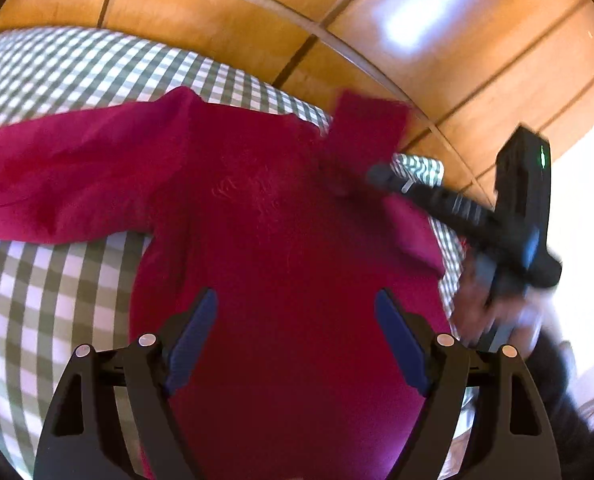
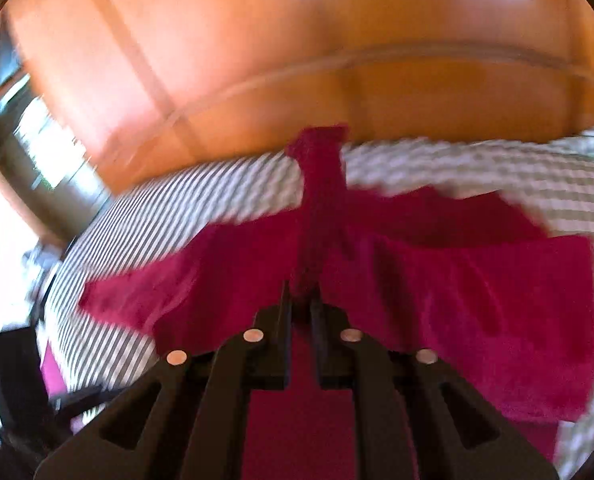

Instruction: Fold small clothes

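Glossy wooden panelling [image 1: 377, 20] stands behind a bed covered in a grey-and-white checked sheet [image 1: 49, 300], and a crimson sweater [image 1: 277, 240] lies spread across it. My right view is smeared with blur, so I can hardly read the folds of cloth there; the sweater's hem runs out of frame under both rigs. One sleeve reaches left across the sheet, with bare sheet to the left and beyond it. My left gripper [image 1: 297, 328] hovers over the sweater's body, jaws wide apart and nothing between them. My right gripper [image 2: 301, 304] has its jaws close together, pinched on a raised strip of the sweater near the bed's far edge.
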